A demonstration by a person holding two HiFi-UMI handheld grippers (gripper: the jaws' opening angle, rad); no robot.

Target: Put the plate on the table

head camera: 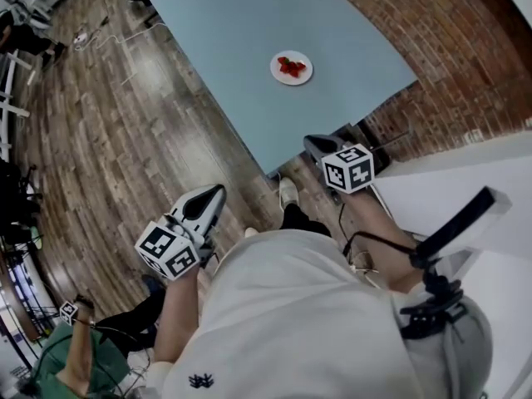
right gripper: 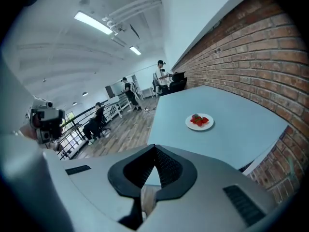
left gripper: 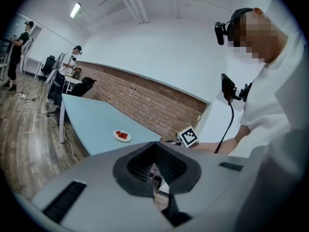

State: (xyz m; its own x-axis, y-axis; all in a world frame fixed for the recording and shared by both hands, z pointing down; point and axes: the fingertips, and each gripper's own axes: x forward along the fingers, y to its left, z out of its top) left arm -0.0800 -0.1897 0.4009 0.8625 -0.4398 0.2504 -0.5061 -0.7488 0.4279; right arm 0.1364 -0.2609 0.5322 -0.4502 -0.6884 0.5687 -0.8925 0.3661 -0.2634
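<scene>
A small white plate [head camera: 291, 67] with red strawberries on it sits on the light blue table [head camera: 233, 32], near its right side. The plate [left gripper: 122, 136] also shows in the left gripper view, and the plate [right gripper: 199, 121] in the right gripper view, in both cases well ahead of the jaws. My left gripper [head camera: 218, 193] hangs over the wooden floor, shut and empty, close to the person's body. My right gripper [head camera: 311, 145] is by the table's near corner, also shut with nothing in it. Neither gripper touches the plate.
A brick wall [head camera: 432, 32] runs along the table's right side. A white counter [head camera: 465, 189] lies at the right. Wooden floor [head camera: 100, 140] with cables spreads to the left. Other people [right gripper: 127, 92] stand and sit far off by desks and a railing.
</scene>
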